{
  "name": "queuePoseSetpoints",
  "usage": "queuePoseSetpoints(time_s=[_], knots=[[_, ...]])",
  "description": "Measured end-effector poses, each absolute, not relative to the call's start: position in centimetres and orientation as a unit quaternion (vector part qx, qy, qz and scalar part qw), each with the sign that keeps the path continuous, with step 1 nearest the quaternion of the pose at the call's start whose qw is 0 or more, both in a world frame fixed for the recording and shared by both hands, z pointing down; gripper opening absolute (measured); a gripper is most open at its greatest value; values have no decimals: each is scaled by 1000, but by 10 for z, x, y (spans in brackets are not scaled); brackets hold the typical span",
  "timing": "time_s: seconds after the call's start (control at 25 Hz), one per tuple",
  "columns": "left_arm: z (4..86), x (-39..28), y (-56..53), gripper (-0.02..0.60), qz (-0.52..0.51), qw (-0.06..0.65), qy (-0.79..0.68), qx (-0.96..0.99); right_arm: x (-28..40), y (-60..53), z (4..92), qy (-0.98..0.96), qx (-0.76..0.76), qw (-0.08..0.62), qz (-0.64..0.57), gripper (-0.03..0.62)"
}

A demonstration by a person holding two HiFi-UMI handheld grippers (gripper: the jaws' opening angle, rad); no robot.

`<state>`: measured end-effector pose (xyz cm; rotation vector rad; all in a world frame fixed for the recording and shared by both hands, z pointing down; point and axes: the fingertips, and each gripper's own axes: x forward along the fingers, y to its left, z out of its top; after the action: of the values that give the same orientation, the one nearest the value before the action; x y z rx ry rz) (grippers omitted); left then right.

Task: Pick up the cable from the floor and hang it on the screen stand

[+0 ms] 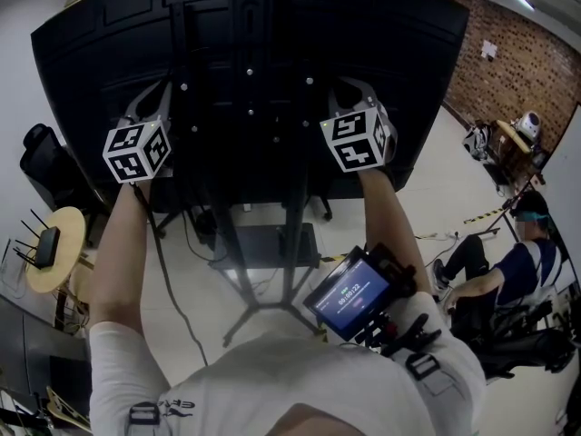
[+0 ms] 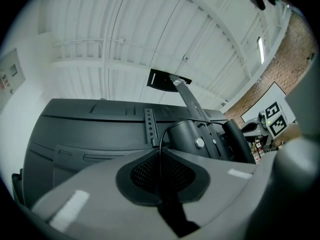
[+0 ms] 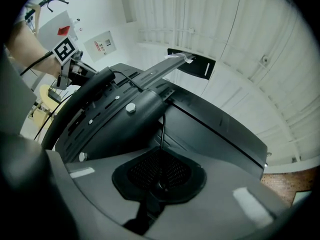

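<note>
Both grippers are up behind the big black screen [image 1: 91, 53], right by where it bolts onto the screen stand [image 1: 292, 198]. The left gripper [image 2: 161, 156] has its jaws pressed together on the thin black cable [image 2: 160, 136]. The cable comes out between the pads, climbs a bit and arcs over toward the round dark mount [image 2: 187, 139]. Can't tell if it's actually resting on the mount or just passing close. Same deal for the right gripper [image 3: 161, 156]: jaws pinching the cable, which runs straight up from the pads to the underside of the mount. So the cable's off the floor and strung between the two grippers at the back of the screen. In the head view a loose length also hangs down along the left forearm [image 1: 123, 243]. Off to the right a person [image 1: 508, 271] sits near the brick wall [image 1: 508, 62]
</note>
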<state>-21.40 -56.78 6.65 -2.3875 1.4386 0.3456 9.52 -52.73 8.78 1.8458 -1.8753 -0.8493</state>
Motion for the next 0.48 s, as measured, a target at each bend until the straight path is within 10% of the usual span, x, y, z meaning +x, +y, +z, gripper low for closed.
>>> queuePoseSetpoints(time_s=[0.48], knots=[[81,-225,-557,11,190,131,487,-842,95,-523,88,-689,660,98,-283,28]])
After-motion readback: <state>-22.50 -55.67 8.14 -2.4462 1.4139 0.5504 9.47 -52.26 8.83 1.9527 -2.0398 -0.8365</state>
